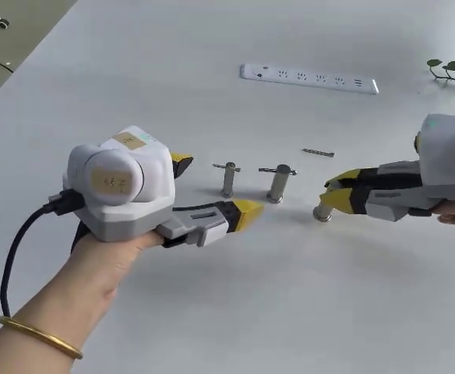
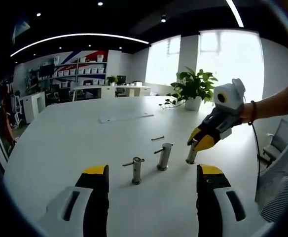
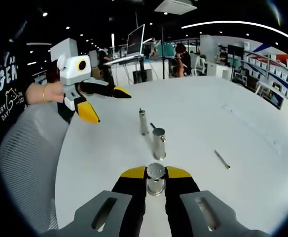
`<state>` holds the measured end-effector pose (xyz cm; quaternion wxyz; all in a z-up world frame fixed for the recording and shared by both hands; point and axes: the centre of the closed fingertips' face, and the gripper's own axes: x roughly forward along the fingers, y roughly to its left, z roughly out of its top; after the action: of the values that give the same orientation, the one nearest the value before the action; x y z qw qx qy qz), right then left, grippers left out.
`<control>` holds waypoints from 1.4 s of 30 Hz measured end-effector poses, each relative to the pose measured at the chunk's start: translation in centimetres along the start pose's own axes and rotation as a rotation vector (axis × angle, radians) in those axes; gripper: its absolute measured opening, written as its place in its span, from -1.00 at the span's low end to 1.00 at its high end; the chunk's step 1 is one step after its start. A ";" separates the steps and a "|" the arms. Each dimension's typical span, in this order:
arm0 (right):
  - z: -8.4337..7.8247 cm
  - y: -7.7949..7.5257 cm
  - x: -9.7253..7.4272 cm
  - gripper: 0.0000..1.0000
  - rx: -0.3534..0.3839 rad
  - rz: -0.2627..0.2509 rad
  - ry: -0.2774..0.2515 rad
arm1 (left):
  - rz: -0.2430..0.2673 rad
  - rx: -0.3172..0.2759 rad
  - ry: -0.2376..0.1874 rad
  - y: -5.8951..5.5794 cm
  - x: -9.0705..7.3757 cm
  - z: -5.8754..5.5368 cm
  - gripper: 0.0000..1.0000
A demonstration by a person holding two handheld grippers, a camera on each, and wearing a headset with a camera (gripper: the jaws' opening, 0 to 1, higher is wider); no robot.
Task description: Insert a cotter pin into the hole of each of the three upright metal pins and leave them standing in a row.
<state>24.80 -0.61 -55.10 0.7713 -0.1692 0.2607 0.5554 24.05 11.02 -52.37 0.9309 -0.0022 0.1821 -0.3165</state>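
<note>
Right gripper clamped on the rightmost metal pin

The pin stands upright on the white table, its upper part pinched between the yellow fingertips. To its left, the middle pin and the left pin stand in line, each with a cotter pin crosswise. A loose cotter pin lies farther back. The left gripper hovers near left, jaws wide apart, empty.
</note>
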 end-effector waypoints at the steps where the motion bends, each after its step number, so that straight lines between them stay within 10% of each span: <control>1: 0.1 0.5 0.1 -0.84 -0.009 0.016 0.001 | -0.001 0.001 0.002 0.0 0.0 0.0 0.44; 14: 1.3 3.6 2.6 -0.84 -0.103 0.124 0.001 | 0.001 0.005 0.011 0.1 -0.1 -0.2 0.43; 42: 1.8 4.2 4.8 -0.82 -0.174 0.178 0.017 | -0.016 0.023 0.009 0.0 0.1 -0.2 0.43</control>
<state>22.41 5.41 -56.39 0.6992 -0.2162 0.2319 0.6408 24.07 10.98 -52.56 0.9275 0.0087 0.1827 -0.3260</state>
